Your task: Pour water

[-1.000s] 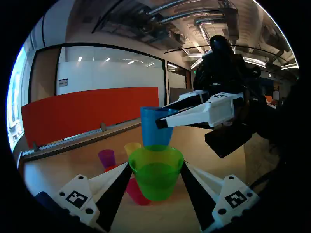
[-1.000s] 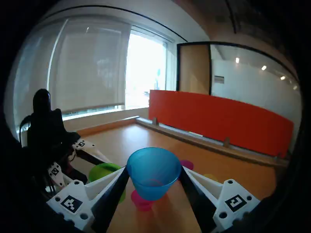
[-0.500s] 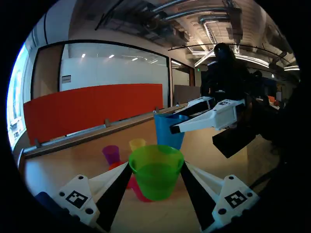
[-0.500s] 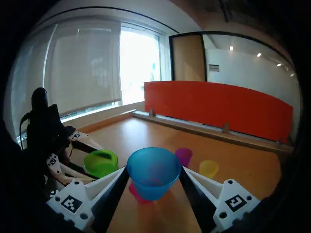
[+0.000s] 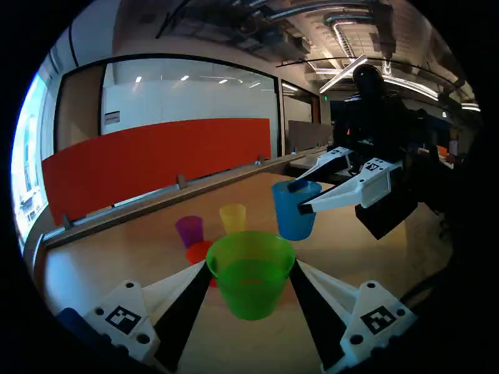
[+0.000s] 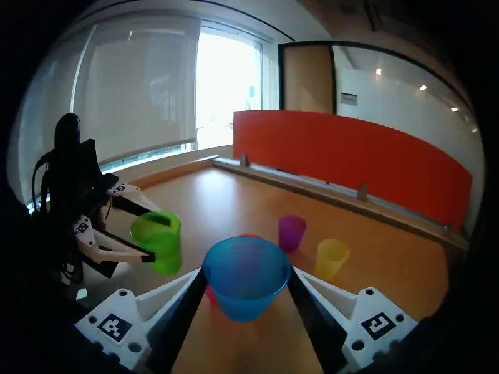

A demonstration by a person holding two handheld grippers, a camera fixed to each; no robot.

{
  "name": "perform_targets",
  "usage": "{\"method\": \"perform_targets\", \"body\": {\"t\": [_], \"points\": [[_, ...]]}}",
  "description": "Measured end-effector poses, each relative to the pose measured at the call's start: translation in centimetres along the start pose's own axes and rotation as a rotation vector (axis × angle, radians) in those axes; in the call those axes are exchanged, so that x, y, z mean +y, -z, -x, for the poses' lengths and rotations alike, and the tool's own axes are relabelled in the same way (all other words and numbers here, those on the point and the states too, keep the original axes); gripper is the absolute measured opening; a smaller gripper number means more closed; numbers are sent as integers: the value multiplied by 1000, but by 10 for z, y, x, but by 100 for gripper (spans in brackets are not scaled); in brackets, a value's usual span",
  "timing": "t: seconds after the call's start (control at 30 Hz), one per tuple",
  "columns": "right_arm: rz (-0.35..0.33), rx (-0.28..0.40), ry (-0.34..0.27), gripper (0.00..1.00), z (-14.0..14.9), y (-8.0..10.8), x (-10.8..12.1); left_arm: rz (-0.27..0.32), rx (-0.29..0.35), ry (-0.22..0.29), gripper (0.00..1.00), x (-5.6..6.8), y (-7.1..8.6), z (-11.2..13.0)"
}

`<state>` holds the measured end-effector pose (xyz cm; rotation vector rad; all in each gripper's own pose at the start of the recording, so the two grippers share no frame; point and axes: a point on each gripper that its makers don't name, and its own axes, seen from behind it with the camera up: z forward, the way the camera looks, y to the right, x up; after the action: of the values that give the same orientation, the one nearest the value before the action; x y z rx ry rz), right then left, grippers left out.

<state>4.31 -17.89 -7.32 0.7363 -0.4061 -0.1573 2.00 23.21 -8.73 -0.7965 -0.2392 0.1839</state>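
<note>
The translucent green plastic cup (image 5: 251,283) sits upright between the two fingers of the left gripper (image 5: 249,267), whose jaws press against its sides just under the rim. Its lower part looks a darker green, but whether that is water cannot be told. In the left gripper view, the translucent blue plastic cup (image 5: 294,209) stands upright to the right of the green cup and farther off, apart from it. It is clamped at the rim by the jaws of the right gripper (image 5: 299,197), a white tool with black fingers and a dark body behind it. In the right gripper view the blue cup (image 6: 247,285) is pinched the same way between that gripper's own two fingers, its mouth open toward the camera. The green cup (image 6: 158,242) shows at the left there, upright in the left gripper (image 6: 142,235), and well apart from the blue one. Three smaller cups stand on the light wooden tabletop (image 5: 125,268) beyond the held pair. A red cup (image 5: 199,252) is nearest, a purple cup (image 5: 189,230) is just behind it, and a yellow cup (image 5: 232,218) stands beside the purple one. Along the table's far edge runs a long orange-red partition panel (image 5: 156,156), with a glass wall (image 5: 187,100) above it. In the right gripper view a bright window with a pale blind (image 6: 143,93) lies to the left.
</note>
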Motion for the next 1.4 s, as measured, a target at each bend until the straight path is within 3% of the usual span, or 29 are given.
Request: {"method": "perform_targets", "body": {"t": [0.67,1.0,1.4], "points": [[-52,-177,80,92,53,-25,20,-22,-153,-27,86,-32,-18,49],[-88,-261,119,92,75,-42,30,-2,-251,-54,86,-42,-27,81],[-116,-333,175,93,99,-63,38,9,-322,-48,86,-56,-38,104]]}}
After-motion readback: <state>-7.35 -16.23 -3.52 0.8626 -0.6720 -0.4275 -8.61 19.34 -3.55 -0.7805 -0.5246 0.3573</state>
